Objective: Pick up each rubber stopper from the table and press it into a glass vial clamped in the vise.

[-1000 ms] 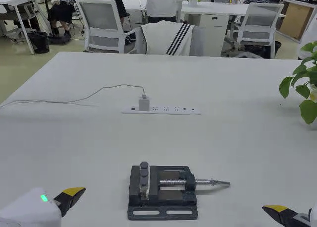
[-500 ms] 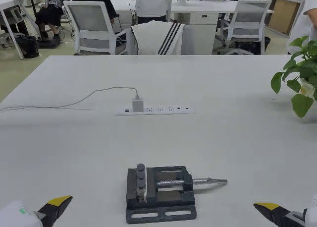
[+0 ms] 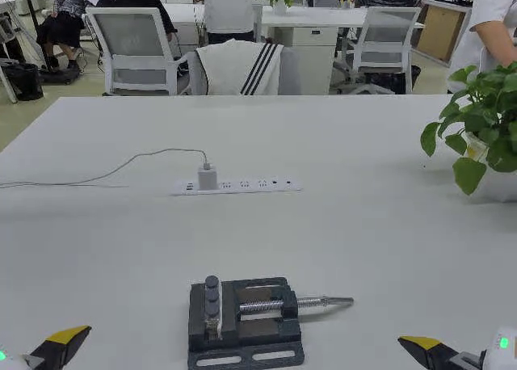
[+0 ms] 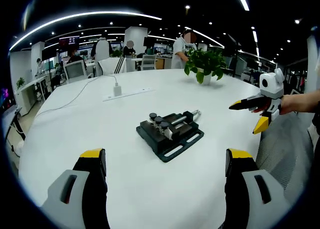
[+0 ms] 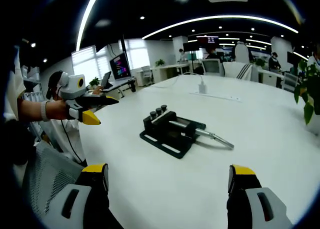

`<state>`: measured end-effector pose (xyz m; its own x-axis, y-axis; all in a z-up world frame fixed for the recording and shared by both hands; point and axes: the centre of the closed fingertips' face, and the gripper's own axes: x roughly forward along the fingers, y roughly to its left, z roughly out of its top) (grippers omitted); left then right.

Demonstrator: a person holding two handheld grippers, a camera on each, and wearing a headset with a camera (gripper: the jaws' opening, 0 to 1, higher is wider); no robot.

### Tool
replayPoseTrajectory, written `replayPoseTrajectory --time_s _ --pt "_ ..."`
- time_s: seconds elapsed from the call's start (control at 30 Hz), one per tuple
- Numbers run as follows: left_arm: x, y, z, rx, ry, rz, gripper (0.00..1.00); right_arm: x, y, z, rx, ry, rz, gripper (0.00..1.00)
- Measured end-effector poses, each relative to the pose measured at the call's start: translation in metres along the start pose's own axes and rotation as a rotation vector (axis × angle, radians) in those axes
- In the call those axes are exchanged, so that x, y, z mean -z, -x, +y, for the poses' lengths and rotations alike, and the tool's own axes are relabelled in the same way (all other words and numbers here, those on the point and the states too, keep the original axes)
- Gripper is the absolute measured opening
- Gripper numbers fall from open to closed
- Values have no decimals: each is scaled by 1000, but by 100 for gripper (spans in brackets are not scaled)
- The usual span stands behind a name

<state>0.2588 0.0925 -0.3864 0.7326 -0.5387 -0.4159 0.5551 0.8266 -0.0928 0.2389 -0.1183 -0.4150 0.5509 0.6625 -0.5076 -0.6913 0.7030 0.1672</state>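
Observation:
A black vise (image 3: pixel 242 321) sits on the white table near its front edge, its screw handle pointing right. A row of three vials capped with dark rubber stoppers (image 3: pixel 212 294) stands clamped at its left end. The same vise (image 4: pixel 170 131) and stoppers (image 4: pixel 159 120) lie ahead of my left gripper (image 4: pixel 166 154), which is open and holds nothing. My right gripper (image 5: pixel 169 169) is also open and holds nothing, with the vise (image 5: pixel 170 129) ahead of it. In the head view the left gripper (image 3: pixel 58 347) and the right gripper (image 3: pixel 426 350) flank the vise, both well apart from it.
A white power strip (image 3: pixel 237 185) with a plugged charger (image 3: pixel 208 178) and a cable running left lies mid-table. A potted plant (image 3: pixel 481 128) stands at the right edge. Office chairs (image 3: pixel 133 51) and people are beyond the far edge.
The head camera has shifted, so the whole scene sits further left. My left gripper has drawn back toward the near left corner. The vise and stoppers have not moved.

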Motion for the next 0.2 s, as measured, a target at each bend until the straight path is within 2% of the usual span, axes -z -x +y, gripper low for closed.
replayPoseTrajectory --time_s 0.1,0.2 --pt "3 0 -3 1 -2 2 99 1 -2 4 -4 -1 -7 99" --pt "6 0 -2 -6 5 -8 99 5 -6 6 -8 1 -2 99"
